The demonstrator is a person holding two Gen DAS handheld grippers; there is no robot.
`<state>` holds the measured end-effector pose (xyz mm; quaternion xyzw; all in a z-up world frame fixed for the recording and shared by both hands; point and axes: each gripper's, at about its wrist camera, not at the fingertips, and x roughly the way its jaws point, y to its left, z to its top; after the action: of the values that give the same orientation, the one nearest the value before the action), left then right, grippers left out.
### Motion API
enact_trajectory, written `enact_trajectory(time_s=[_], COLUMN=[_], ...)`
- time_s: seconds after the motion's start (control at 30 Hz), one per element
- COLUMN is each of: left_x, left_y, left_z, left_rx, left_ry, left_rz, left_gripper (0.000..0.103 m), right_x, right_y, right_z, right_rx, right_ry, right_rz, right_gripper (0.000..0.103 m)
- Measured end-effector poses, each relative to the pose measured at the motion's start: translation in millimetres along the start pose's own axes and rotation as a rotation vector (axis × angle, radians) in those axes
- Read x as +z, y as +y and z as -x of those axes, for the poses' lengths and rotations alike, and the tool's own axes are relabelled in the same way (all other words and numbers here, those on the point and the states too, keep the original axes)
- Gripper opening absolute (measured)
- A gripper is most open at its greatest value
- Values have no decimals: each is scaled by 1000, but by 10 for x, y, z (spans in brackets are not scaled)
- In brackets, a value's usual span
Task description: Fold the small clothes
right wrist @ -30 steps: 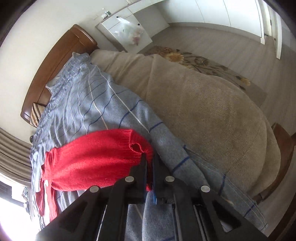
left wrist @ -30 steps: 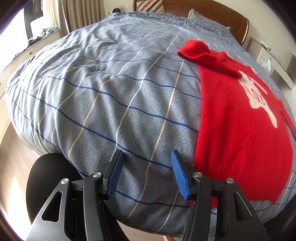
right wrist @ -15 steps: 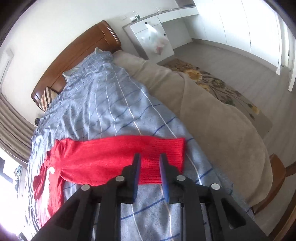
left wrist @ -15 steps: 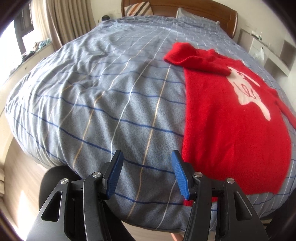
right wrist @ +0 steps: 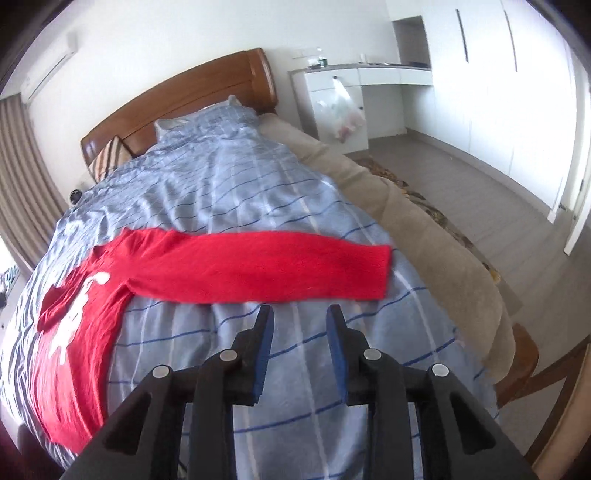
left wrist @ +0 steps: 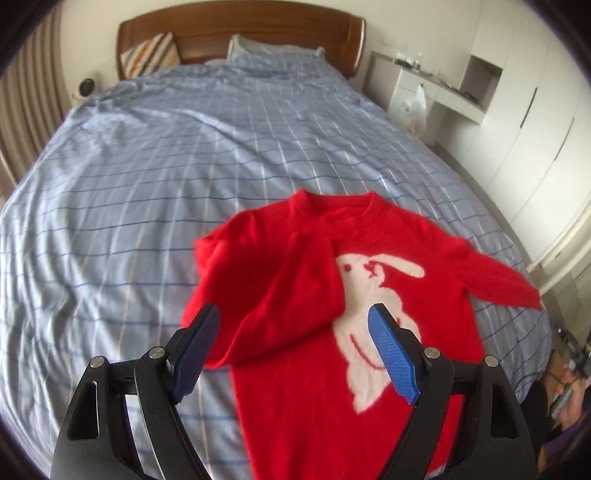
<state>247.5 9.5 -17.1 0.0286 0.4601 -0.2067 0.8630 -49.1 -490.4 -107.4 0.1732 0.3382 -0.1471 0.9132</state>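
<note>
Red sweater [left wrist: 295, 295] with white rabbit motif lies flat on the blue checked bedspread [left wrist: 166, 166], near the bed's foot end. One sleeve [left wrist: 266, 295] is folded across the chest; the other sleeve [right wrist: 258, 266] lies stretched straight out toward the bed's side edge. Left gripper [left wrist: 291, 350] above the sweater, jaws spread wide and opening, nothing between them. Right gripper [right wrist: 299, 339] just short of the stretched sleeve, jaws parted and opening, nothing pinched. Wooden headboard [left wrist: 240, 33] at far end.
</note>
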Motion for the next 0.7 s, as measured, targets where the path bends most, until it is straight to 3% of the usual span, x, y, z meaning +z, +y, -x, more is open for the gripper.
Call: enact_trajectory(time_s=[0.07, 0.2, 0.37, 0.4, 0.47, 0.53, 0.63, 0.7], left_x=[229, 474, 498, 488, 445, 443, 490, 516], left_y=[-41, -148, -248, -232, -189, -185, -123, 102], left_z=[-417, -1052, -1552, -1635, -1736, -1688, -1276, -832], left_rx=[10, 70, 111, 102, 52, 27, 39, 20], left_ry=[68, 144, 229, 253, 286, 259, 117, 6], left_rz=[0, -57, -154, -153, -132, -114, -85, 20], left_gripper=[71, 67, 65, 61, 19, 7, 6, 6], right_x=[-146, -453, -666, -676, -709, -724, -731, -719], right_y=[214, 550, 802, 843, 896, 914, 885, 878], right_z=[50, 75, 64, 60, 63, 37, 49, 65], right_rx=[41, 119, 178, 173, 162, 164, 163, 161], right_ry=[-1, 32, 77, 75, 75, 81, 78, 67], right_rz=[44, 79, 96, 114, 143, 148, 135, 127], right_gripper=[31, 33, 33, 33, 33, 33, 33, 34])
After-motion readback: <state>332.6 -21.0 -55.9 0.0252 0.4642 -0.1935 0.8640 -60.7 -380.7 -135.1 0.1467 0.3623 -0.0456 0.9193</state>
